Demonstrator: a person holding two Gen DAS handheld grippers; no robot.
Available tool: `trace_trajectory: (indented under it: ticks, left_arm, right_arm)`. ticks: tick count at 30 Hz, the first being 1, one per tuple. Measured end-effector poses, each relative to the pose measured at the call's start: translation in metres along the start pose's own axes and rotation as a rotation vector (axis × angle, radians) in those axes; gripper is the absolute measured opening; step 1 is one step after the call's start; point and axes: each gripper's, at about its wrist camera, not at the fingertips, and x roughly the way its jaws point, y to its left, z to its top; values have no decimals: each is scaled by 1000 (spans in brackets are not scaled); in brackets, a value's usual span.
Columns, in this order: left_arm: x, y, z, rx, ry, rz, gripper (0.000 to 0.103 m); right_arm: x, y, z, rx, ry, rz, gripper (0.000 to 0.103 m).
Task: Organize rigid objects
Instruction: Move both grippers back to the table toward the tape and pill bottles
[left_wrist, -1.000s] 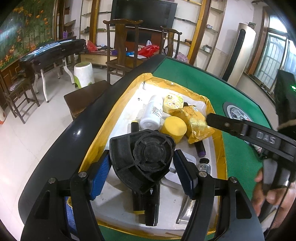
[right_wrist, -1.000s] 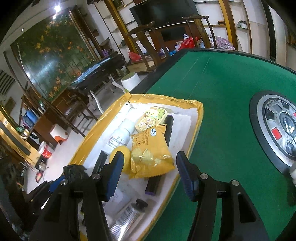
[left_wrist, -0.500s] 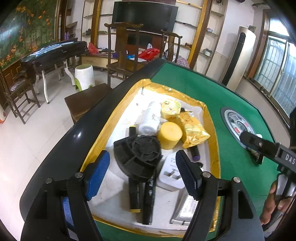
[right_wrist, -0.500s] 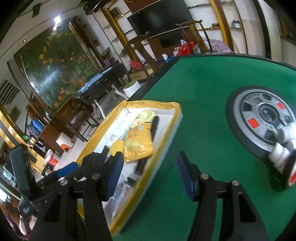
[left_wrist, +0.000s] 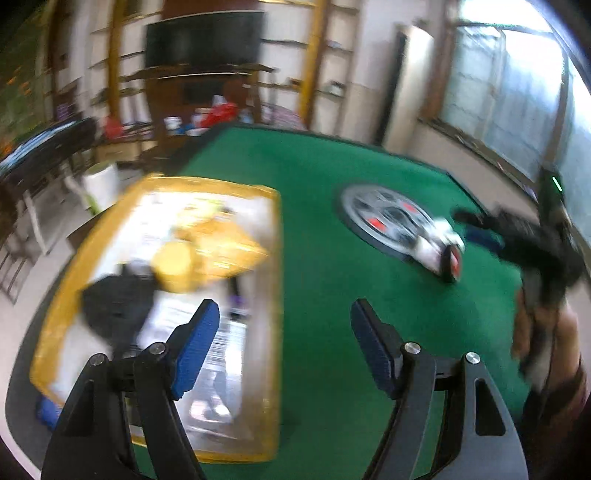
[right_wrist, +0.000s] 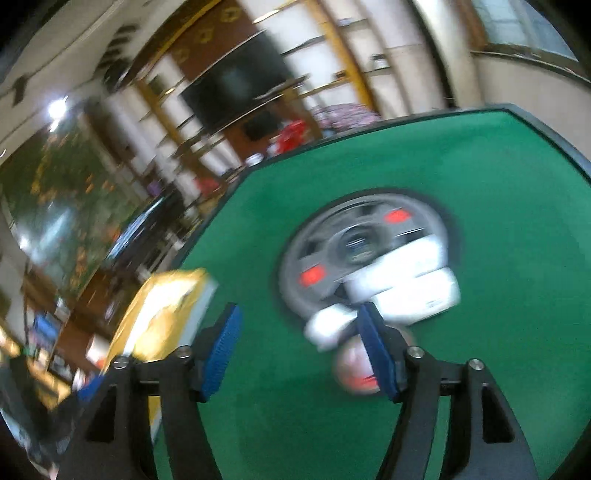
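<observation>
left tool (left_wrist: 284, 328): open, empty | right tool (right_wrist: 299, 354): opening, empty | white objects (right_wrist: 402, 280): blurred, beside red-capped one

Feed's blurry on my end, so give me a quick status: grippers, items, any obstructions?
Left gripper open, empty, over the green felt beside the yellow tray. Right gripper jaws just opening, empty, nearing the white pieces by the centre dial. Nothing blocking.
</observation>
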Motion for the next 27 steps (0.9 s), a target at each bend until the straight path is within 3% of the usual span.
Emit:
trace_trajectory:
  ticks: [6,9,11,13,15,17,20,27]
  left_arm:
    - [15,-46,-9,129,48,-21,74]
    - [18,-50,-9,135,65,-22,74]
    - [17,-50,-10,131,65,-16,74]
    - [19,-48,-8,120,72,-14,74]
    - [22,-47,-6,105,81,-18,74]
    - [26,-47,-4,91,91,-29,74]
    - [31,-51,-1,86,107,-45,73]
    - [35,-65,15,109,109,-54,73]
  right_arm:
    - [20,-30,0,91,104,108,62]
    - [19,-18,-6,35,169,152,64]
    - [16,-6,-12,7,216,251,65]
    - [17,5,-16,-21,280,407,68]
    - [20,9,-17,22,311,535,68]
    - [20,7,-16,32,288,485,68]
    - [17,0,-14,9,210,280,68]
    - [20,-10,-10,56,180,213,68]
